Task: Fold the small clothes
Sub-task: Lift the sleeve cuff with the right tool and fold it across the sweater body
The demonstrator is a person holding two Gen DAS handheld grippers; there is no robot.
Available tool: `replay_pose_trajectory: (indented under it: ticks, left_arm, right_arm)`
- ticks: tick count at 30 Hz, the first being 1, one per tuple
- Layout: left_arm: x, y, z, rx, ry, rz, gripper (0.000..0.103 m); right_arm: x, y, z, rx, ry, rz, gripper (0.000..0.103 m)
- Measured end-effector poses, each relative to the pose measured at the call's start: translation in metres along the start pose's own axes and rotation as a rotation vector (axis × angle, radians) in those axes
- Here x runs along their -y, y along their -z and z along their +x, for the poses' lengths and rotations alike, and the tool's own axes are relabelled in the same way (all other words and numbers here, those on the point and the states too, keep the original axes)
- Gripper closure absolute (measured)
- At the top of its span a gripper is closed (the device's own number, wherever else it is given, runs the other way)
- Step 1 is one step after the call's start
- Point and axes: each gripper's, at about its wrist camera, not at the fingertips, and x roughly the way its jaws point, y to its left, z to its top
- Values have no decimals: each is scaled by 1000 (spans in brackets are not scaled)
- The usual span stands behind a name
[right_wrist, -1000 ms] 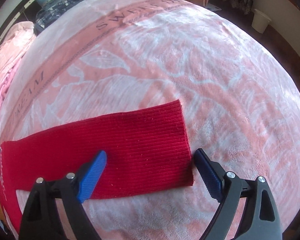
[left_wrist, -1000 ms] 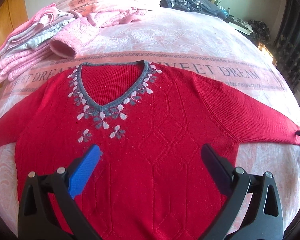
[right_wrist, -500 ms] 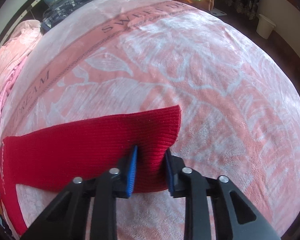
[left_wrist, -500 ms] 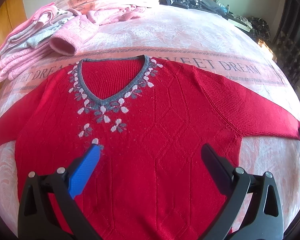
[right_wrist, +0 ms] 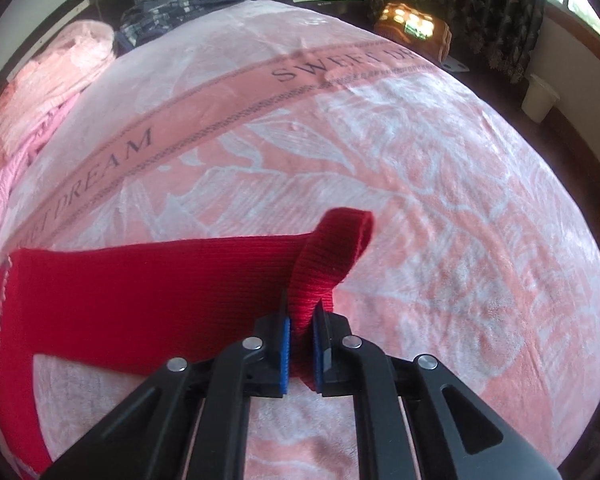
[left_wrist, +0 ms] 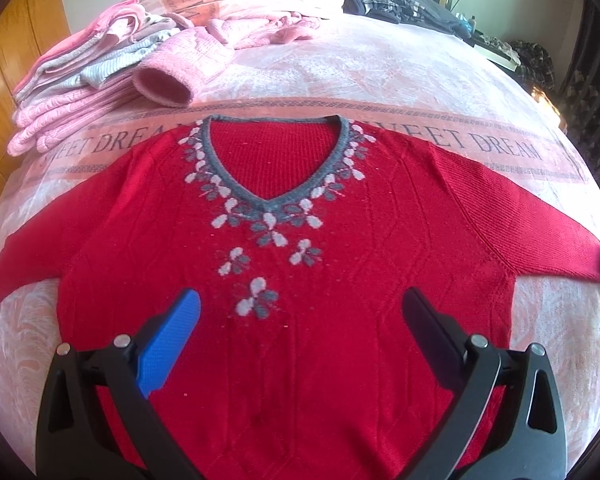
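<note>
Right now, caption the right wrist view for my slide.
Right gripper pinches the red sweater's sleeve cuff, lifting it off the pink blanket.

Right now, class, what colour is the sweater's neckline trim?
Grey neckline trim on the red sweater; left wrist view.

Bed: covered by a pink-and-white blanket with leaf pattern and a band lettered "SWEET DREAM". Lying on it, left wrist view: red V-neck sweater, spread flat at centre, sleeves out toward 3 and 9 o'clock; stack of folded pink and grey clothes at 10 o'clock; dark plaid garments at 1 o'clock, far edge.
</note>
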Motion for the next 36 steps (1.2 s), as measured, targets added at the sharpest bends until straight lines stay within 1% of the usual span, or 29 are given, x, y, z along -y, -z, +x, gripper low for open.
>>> replay_pose_trajectory:
  ticks: [2, 7, 9, 11, 15, 20, 24, 26, 28, 30, 32, 34, 35, 36]
  left_arm:
    - [-9, 0, -1, -1, -5, -12, 3]
    - [-27, 2, -1, -8, -5, -37, 3]
    - [-34, 3, -2, -7, -6, -43, 3]
    - [-38, 4, -2, -6, -3, -44, 3]
    - [-45, 5, -2, -9, 5, -48, 3]
    - [-52, 8, -4, -8, 13, -49, 3]
    - [-57, 8, -3, -14, 16, -50, 3]
    - [-59, 8, -3, -17, 17, -49, 3]
    - [-60, 8, -3, -17, 20, -48, 3]
    - [-59, 8, -3, -20, 30, -43, 3]
    - [-55, 6, -3, -23, 44, -39, 3]
    - [-49, 4, -3, -28, 61, -36, 3]
    - [-43, 2, -2, -32, 77, -31, 3]
    - [-38, 1, -2, -34, 85, -27, 3]
  right_arm:
    - [-27, 4, -3, 1, 9, -69, 95]
    - [-95, 17, -9, -6, -77, -148, 95]
    - [-123, 22, -11, -6, -127, -170, 95]
    - [-152, 27, -15, -8, -202, -178, 95]
    - [-222, 38, -27, -10, -321, -223, 95]
    - [-305, 50, -32, -37, -447, -277, 95]
    - [-356, 63, -31, -52, -488, -327, 95]
    - [-373, 68, -24, -72, -498, -346, 95]
    - [-385, 73, -16, -83, -472, -367, 94]
    - [-389, 77, -7, -107, -461, -370, 92]
    - [-388, 81, -1, -132, -489, -361, 83]
    - [-380, 86, -2, -145, -541, -347, 75]
    - [-375, 87, -5, -142, -573, -334, 72]
    - [-369, 88, -11, -131, -595, -322, 72]
